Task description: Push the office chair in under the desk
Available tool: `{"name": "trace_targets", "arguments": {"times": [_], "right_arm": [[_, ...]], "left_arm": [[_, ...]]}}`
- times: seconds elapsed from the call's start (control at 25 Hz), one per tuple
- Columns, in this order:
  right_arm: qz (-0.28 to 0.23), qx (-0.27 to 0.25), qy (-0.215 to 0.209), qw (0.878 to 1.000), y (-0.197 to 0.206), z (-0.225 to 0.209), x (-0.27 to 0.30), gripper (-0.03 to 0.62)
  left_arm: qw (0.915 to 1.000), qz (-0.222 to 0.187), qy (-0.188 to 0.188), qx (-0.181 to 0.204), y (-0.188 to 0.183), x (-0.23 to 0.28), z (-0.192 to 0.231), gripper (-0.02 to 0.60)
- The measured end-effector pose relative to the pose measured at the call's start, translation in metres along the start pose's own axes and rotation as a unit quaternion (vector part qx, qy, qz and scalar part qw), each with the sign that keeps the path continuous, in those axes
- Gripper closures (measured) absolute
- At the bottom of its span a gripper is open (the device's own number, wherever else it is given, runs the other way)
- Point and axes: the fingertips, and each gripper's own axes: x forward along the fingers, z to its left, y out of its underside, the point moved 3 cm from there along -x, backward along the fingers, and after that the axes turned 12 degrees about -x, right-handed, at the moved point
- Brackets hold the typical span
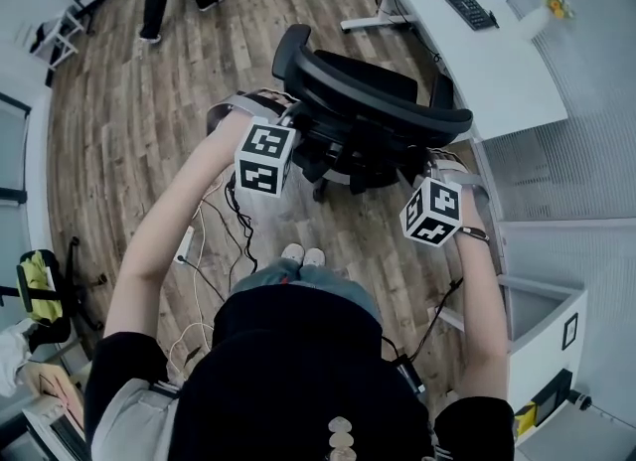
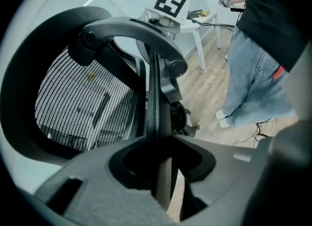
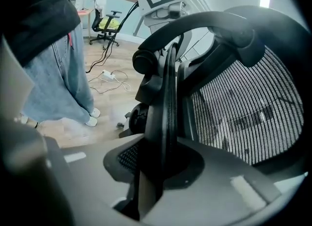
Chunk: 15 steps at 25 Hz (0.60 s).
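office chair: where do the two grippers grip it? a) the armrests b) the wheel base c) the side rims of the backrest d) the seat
c: the left gripper and the right gripper each have a side rim of the office chair backrest clamped between their jaws

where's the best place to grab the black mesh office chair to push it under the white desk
Grip the black mesh office chair by its backrest's thin side rims, coming from behind, the side away from the white desk. The rims are narrow enough to fit between jaws. The left gripper and right gripper are clamped there, one per side.
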Motion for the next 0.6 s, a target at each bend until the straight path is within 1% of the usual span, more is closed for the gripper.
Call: {"name": "trace_targets", "arguments": {"times": [0.32, 0.48, 0.6], "right_arm": [[0.011, 0.018, -0.001, 1.0, 0.005, -0.005, 0.008, 0.502], [0.02, 0.028, 0.001, 0.999, 0.009, -0.019, 0.017, 0.503], [0.028, 0.035, 0.004, 0.999, 0.012, -0.037, 0.028, 0.503]], "left_arm": [[0.9999, 0.001, 0.014, 0.004, 0.003, 0.01, 0.011, 0.448], [0.9998, 0.0, 0.02, 0.004, 0.006, 0.02, 0.031, 0.446], [0.9996, 0.003, 0.027, 0.003, 0.014, 0.03, 0.055, 0.444]]}}
